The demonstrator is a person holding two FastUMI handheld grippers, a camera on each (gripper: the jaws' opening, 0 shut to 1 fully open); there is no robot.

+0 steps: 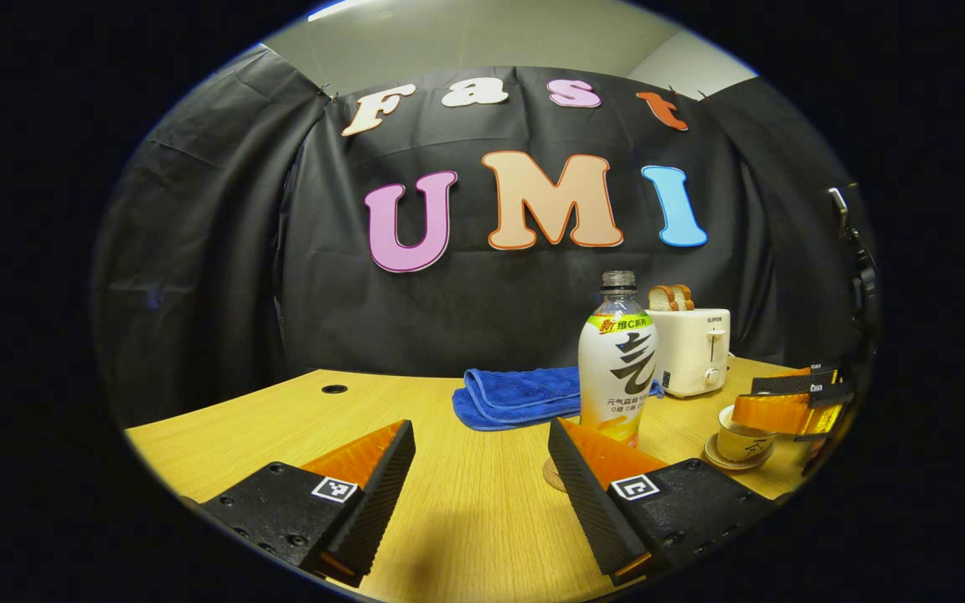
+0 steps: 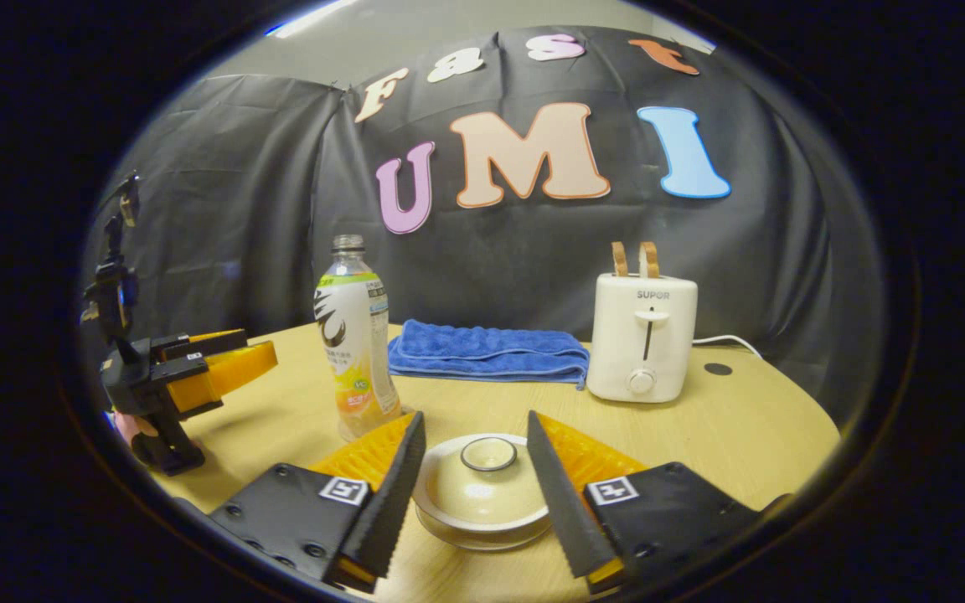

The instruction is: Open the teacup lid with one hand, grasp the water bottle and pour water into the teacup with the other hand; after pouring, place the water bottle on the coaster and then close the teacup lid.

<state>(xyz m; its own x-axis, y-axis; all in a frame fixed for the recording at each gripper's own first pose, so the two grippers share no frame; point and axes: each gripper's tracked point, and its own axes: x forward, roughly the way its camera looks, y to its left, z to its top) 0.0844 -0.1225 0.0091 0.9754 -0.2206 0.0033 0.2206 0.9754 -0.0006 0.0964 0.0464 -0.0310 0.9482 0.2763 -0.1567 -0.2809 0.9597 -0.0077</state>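
Nearest in the right gripper view: right gripper (image 2: 476,494) spread wide, one finger on each side of the cream round ceramic lid (image 2: 482,483) with its ringed knob, not visibly touching it. Lid seated on the pale teacup (image 2: 482,528), with the cup's rim and saucer edge peeking out below. Just behind the left-hand finger, standing upright on the light wooden tabletop (image 2: 742,435): clear plastic water bottle (image 2: 354,335) with a white, yellow and orange label, uncapped. Off to the left edge, the left gripper (image 2: 231,360) with a hand beneath it. Farther back, a folded blue terry towel (image 2: 487,350) and, to its right, a cream two-slot toaster (image 2: 642,335) with two slices of bread up, cord trailing right.

Nearest in the left gripper view: left gripper (image 1: 481,481) also spread wide, holding nothing, bare tabletop (image 1: 466,519) between the fingers. Just behind the right-hand finger, a round cork coaster (image 1: 551,474), partly hidden, with the water bottle (image 1: 617,360) apparently standing on it. Right of that, the teacup (image 1: 742,437) on its saucer with the right gripper (image 1: 788,410) over it; lid hidden by that gripper. Beyond, the towel (image 1: 520,395) and toaster (image 1: 690,347) against the booth wall.
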